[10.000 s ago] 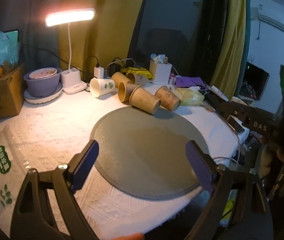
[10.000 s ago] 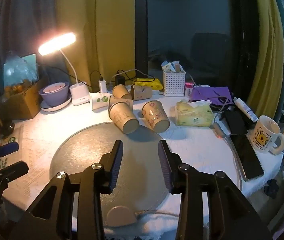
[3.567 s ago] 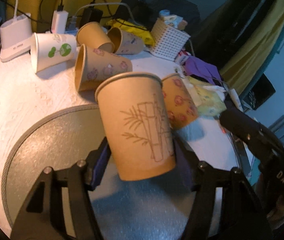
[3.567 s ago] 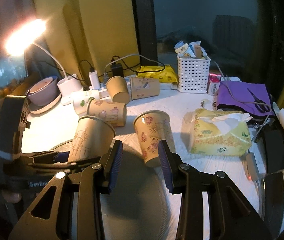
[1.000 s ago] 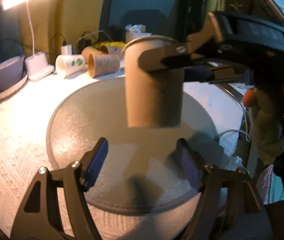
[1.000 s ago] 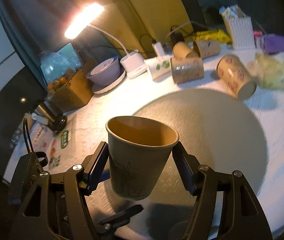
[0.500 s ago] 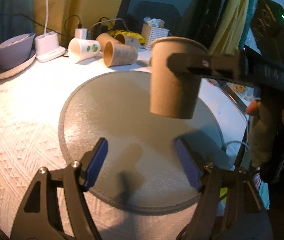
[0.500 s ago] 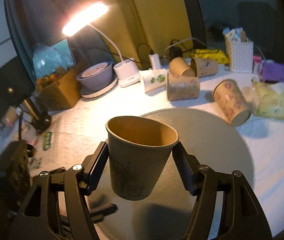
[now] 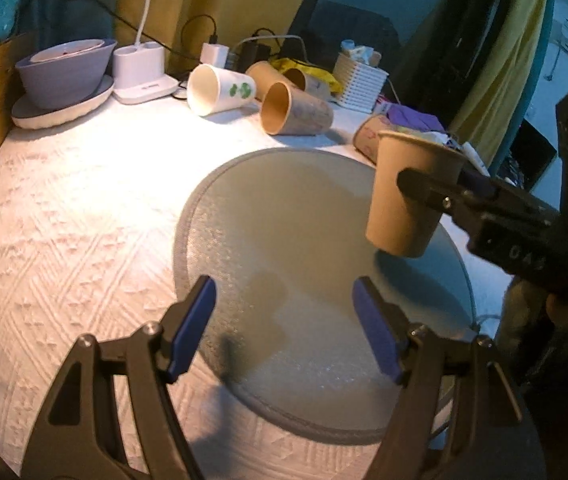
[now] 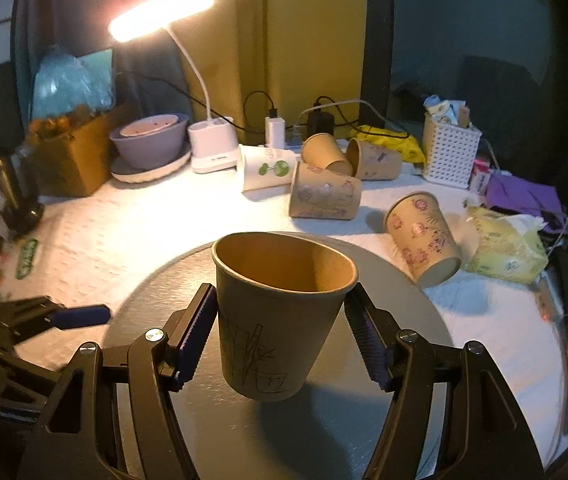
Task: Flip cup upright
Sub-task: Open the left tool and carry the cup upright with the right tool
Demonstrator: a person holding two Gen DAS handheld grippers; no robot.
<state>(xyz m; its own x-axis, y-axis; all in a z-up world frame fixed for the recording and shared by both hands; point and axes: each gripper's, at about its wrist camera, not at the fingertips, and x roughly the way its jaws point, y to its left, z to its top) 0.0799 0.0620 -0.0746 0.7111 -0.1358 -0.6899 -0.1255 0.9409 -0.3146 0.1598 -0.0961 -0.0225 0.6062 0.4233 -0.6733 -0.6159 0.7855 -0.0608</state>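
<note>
I see cup (image 10: 280,316) mouth-up over round mat (image 10: 403,320); fallen cups (image 10: 323,196) at 12 o'clock behind mat, basket (image 10: 449,156) at 1, bowl (image 10: 150,142) at 10.

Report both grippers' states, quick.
Left gripper: open, holding nothing, over the grey mat.
Right gripper: shut on the bamboo-print cup, upright, mouth up, above the mat.

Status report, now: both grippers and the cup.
Right hand-held gripper shut on brown bamboo-print paper cup, upright above grey round mat. Left hand-held gripper open. Nothing below.
</note>
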